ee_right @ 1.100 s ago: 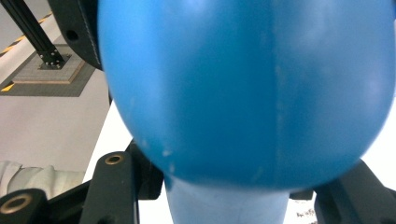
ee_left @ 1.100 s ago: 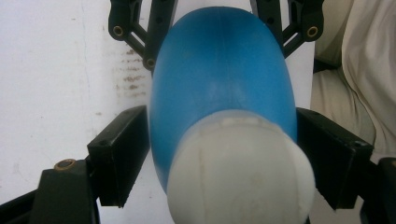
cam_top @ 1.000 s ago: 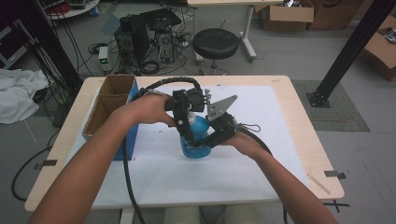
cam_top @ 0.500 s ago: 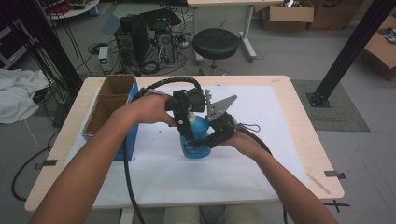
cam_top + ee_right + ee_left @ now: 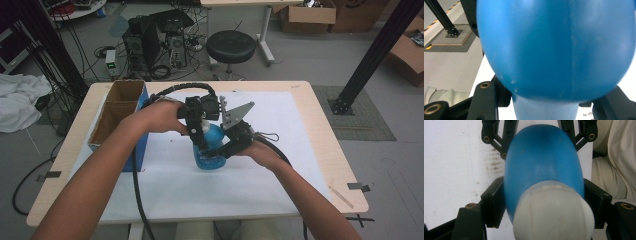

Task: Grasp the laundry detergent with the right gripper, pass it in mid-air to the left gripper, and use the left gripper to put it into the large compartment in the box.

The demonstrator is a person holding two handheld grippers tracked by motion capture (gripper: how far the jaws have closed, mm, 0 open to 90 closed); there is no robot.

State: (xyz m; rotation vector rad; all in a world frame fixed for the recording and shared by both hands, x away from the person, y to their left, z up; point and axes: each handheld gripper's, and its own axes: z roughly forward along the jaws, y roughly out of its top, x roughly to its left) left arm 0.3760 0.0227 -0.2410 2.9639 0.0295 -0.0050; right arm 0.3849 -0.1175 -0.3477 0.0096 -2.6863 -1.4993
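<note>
Worktop (image 5: 320, 150): white sheet across it, open room on my right out to the far edge; cardboard box (image 5: 116, 112) at my left edge, near my left forearm. Blue bottle (image 5: 210, 150): stands mid-worktop, white cap (image 5: 554, 212) up, placed as it was a second ago. Right gripper (image 5: 217, 152): fingers clamped on the bottle's lower body, unmoved. Left gripper (image 5: 197, 132): its fingers (image 5: 492, 205) have just been closing, now flanking the bottle below the cap, both against its sides.
</note>
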